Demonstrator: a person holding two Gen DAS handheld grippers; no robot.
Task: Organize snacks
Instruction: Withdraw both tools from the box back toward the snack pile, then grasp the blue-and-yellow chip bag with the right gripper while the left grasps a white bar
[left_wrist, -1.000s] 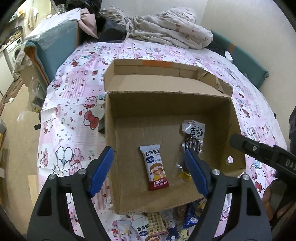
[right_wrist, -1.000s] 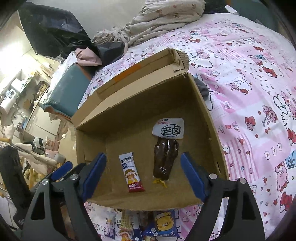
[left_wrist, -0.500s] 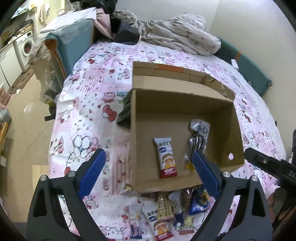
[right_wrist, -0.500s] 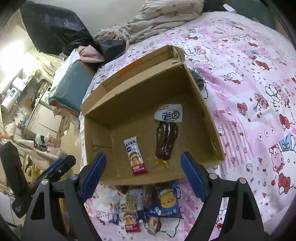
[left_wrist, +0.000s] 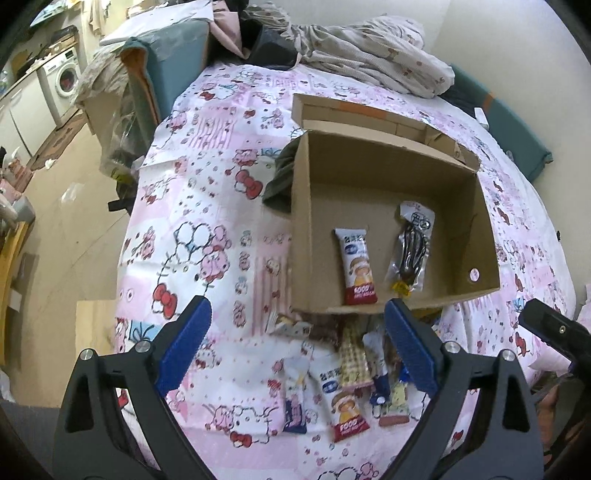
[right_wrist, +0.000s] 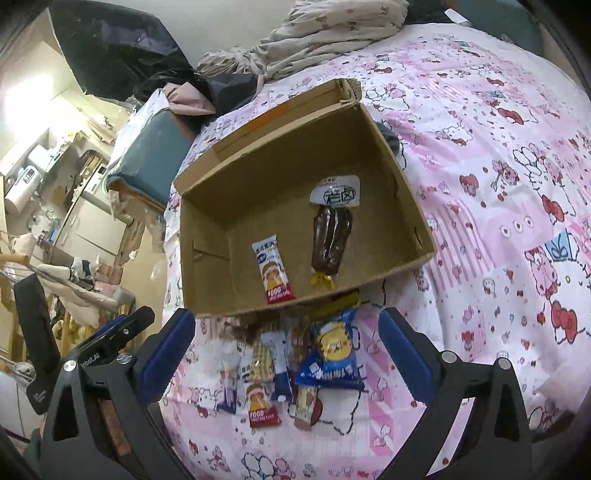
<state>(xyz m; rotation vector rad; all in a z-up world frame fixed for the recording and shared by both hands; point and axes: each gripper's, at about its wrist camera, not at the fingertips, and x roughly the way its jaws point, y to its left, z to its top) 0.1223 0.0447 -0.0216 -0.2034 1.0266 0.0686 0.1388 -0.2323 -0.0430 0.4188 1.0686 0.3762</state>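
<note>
An open cardboard box (left_wrist: 303, 236) (right_wrist: 402, 184) lies on a pink cartoon-print bedsheet. Inside it are a red-and-white rice cake bar (left_wrist: 356, 271) (right_wrist: 272, 271) and a dark vacuum-packed snack (left_wrist: 410, 253) (right_wrist: 330, 236). A pile of loose snack packets (left_wrist: 347, 373) (right_wrist: 295, 365) lies on the sheet in front of the box, among them a blue bag (right_wrist: 332, 354). My left gripper (left_wrist: 295, 347) hovers open above the pile's left part, nothing between its fingers. My right gripper (right_wrist: 288, 350) hangs over the pile with its jaws opening and empty.
A grey-green cloth (left_wrist: 280, 177) lies against the box's left wall. Crumpled bedding (left_wrist: 369, 55) and dark bags (right_wrist: 118, 55) are heaped at the bed's far end. The bed's left edge drops to the floor (left_wrist: 74, 221), near a washing machine (left_wrist: 64, 79).
Both grippers have drawn back from over the box to above the snack pile in front of it. Both stand wider open. The two snacks in the box have not moved.
</note>
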